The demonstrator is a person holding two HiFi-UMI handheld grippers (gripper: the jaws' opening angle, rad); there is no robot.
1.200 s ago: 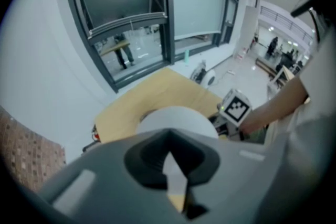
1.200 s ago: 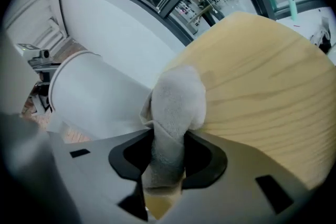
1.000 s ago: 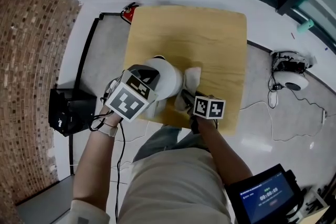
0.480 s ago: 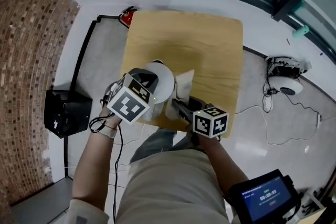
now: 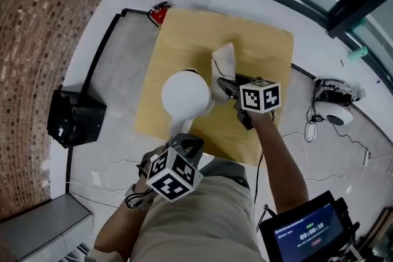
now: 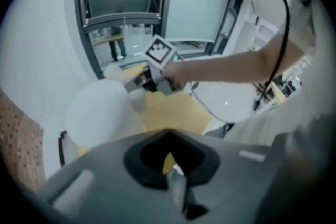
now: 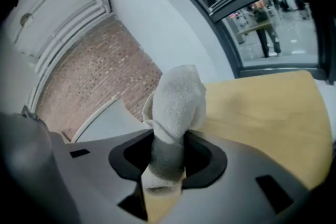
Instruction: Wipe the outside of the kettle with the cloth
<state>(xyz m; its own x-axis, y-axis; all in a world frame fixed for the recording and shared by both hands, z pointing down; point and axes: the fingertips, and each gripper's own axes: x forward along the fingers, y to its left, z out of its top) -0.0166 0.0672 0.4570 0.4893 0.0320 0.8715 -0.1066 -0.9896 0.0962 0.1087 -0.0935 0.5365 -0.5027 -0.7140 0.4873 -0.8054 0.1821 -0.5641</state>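
While the left tool sits fully closed, the right tool clamps the cloth.

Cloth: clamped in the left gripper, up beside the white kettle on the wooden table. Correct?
Wrong gripper. The cloth is clamped in the right gripper, as the right gripper view shows; the left gripper has its jaws shut on nothing. The rest holds: the cloth is up beside the white kettle on the wooden table.
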